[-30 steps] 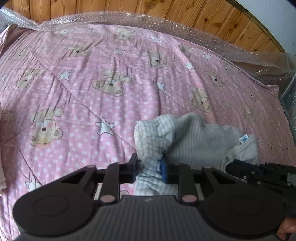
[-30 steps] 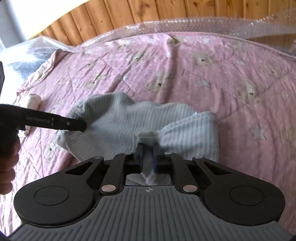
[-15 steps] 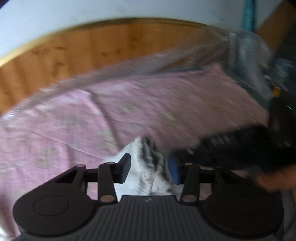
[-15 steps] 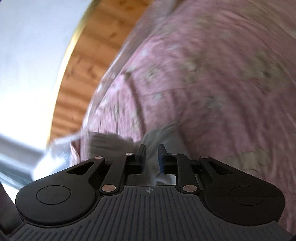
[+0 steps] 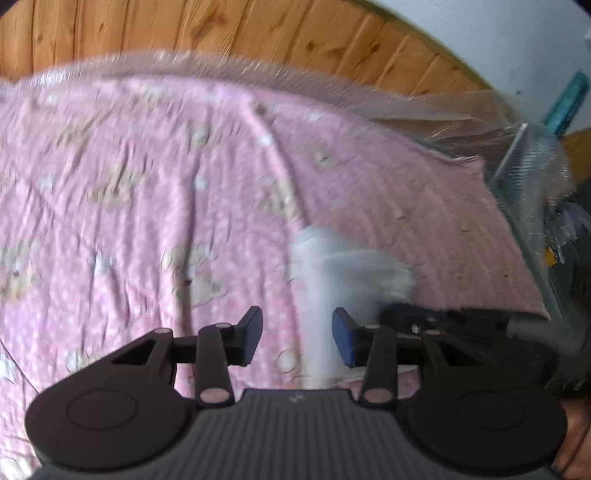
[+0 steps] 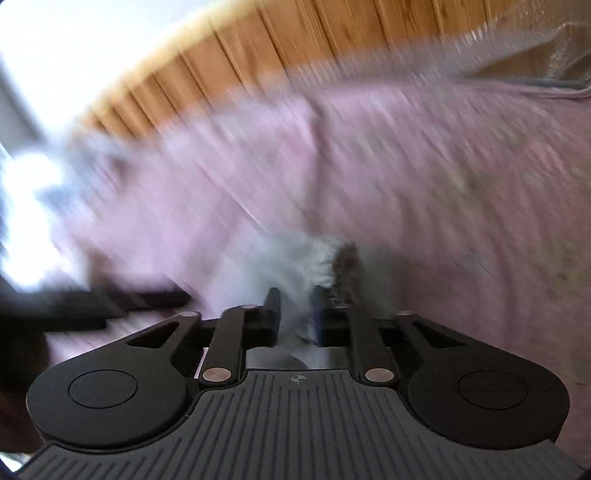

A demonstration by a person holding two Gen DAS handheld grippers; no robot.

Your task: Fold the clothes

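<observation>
1. The left gripper [image 5: 297, 341] has its jaws spread wide. Its blue pads [image 5: 341, 341] stand well apart, and pink quilt [image 5: 147, 206] shows in most of the gap between them.
2. The garment [image 5: 343, 266], a pale grey-white cloth, is blurred. In the left view it hangs as a narrow strip that passes just inside the right-hand pad and widens into a bunch above it. Whether the strip touches that pad I cannot tell.
3. The right gripper [image 6: 296, 314] has its jaws drawn close on a fold of the garment [image 6: 291, 266], which fills the narrow gap between the fingers and bunches up just beyond the tips.
4. In the left view the right gripper [image 5: 443, 317] shows as a dark bar reaching in from the right edge, its tip against the bunched cloth.
5. In the right view the left gripper [image 6: 110, 299] is a dark blurred bar at the left, near the garment but apart from it.
6. The quilt, pink with bears and stars, covers the bed under both grippers. A strip of clear plastic [image 5: 221, 70] runs along its far edge.
7. A wooden plank wall [image 5: 184, 29] stands behind the bed.
8. Part of a hand [image 5: 576, 443] shows at the lower right corner of the left view.
9. The right view is heavily smeared, so quilt detail there is unreadable.
</observation>
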